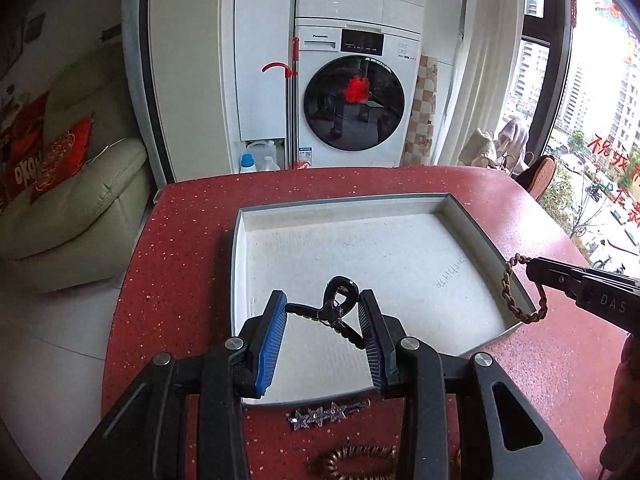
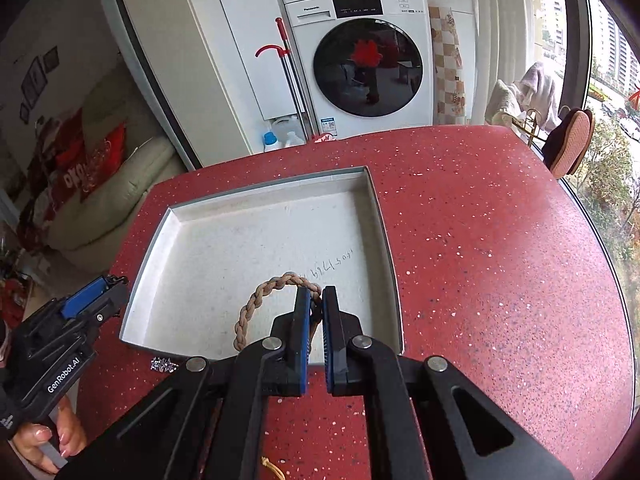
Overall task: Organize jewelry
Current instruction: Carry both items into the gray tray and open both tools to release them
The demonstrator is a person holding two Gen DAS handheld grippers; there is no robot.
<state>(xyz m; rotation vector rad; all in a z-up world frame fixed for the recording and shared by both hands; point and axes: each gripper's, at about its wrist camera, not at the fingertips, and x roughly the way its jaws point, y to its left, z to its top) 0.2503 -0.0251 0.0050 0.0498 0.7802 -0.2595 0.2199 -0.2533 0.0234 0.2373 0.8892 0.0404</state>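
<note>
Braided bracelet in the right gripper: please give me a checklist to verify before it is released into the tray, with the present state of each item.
1. Right gripper holds the braided bracelet: ok, shut on it.
2. Bracelet is above the tray: ok in the right wrist view; in the left wrist view it hangs about the tray's right rim.
3. Bare tray floor under the bracelet: ok.
4. Left gripper is apart from the drop spot: ok, it is over the tray's near left part.
5. Black hair claw clip is released: cannot tell; the left gripper is open around it.
6. Star hair clip is in the tray: not ok, it lies on the red table.
</note>
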